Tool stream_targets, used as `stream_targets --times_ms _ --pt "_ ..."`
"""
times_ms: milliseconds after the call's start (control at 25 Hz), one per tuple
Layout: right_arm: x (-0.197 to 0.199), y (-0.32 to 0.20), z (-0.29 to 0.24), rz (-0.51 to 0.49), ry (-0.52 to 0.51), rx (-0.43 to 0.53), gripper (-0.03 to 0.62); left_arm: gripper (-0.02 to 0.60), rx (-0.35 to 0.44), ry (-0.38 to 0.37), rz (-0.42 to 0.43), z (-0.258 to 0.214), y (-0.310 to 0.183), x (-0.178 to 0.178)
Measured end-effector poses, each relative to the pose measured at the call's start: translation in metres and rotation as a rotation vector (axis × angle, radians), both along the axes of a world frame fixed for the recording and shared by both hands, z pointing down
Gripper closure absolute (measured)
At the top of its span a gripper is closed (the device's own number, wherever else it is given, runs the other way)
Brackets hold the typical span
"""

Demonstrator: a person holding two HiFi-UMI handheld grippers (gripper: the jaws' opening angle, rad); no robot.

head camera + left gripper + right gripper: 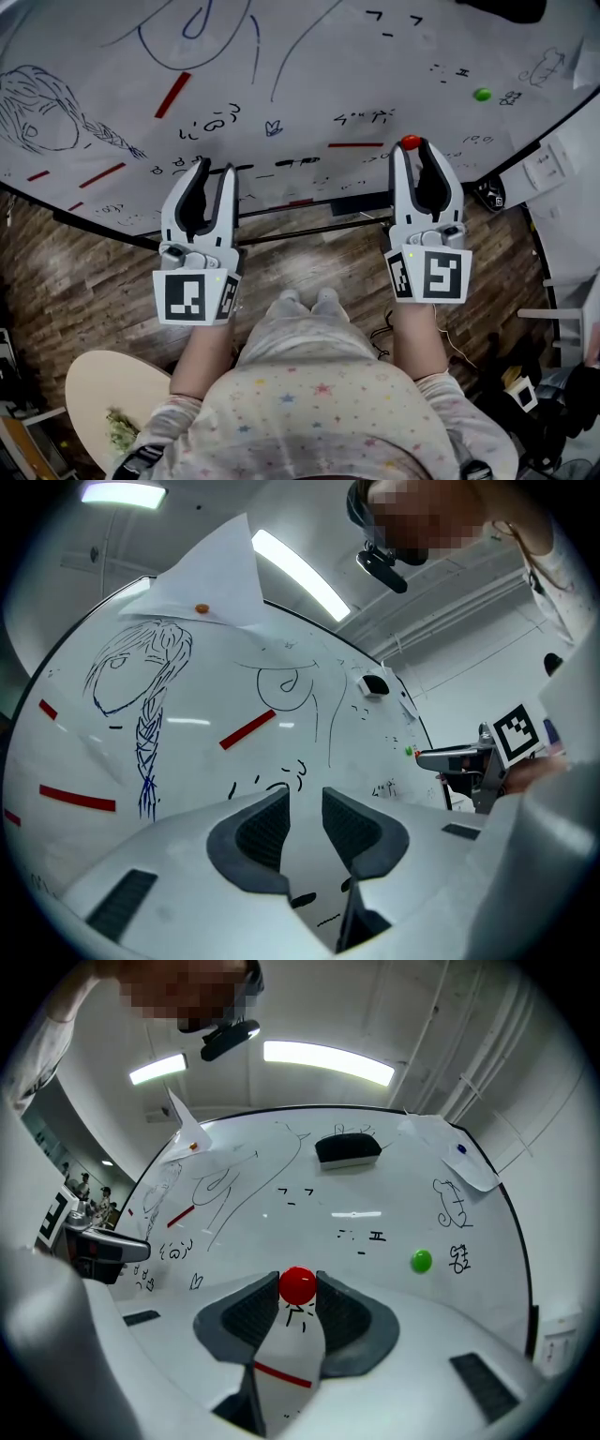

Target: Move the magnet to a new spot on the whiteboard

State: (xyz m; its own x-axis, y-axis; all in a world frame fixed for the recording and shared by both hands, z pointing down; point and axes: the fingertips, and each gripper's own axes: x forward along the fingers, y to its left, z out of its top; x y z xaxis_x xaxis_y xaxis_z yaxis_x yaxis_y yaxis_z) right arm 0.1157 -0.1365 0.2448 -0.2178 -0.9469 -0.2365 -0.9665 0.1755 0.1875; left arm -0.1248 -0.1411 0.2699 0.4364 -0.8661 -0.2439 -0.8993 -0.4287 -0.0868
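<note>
A round red magnet (299, 1284) sits between the tips of my right gripper (299, 1290), which is shut on it close to the whiteboard (375, 1232). In the head view the red magnet (411, 142) shows at the tip of the right gripper (412, 148), low on the whiteboard (309, 84). My left gripper (214, 171) is held further left, its jaws a little apart and empty; the left gripper view shows its fingertips (272, 817) in front of the board. A green magnet (421, 1261) sticks to the board at right, also the green magnet (482, 94) in the head view.
A black eraser (348, 1149) clings high on the board. Paper sheets (211, 578) are pinned at the board's top, one by an orange magnet (201, 607). Red strips (172, 94) and pen drawings cover the board. A wood floor and a round table (103, 394) lie below.
</note>
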Motion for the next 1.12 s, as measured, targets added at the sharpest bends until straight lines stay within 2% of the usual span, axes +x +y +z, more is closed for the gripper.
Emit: stream_targets --times_ms 200,440,1120 --pt "0.002 0.001 0.005 -0.01 -0.036 -0.012 0.471 0.497 -0.008 0.008 0.016 0.004 -0.003 0.001" --pt "0.005 0.0 0.005 -0.003 -0.027 -0.014 0.471 0.549 -0.014 0.0 0.027 0.007 -0.008 0.006" --pt "0.014 -0.014 -0.002 -0.035 -0.002 -0.006 0.471 0.552 0.023 0.032 -0.017 -0.003 -0.018 0.012"
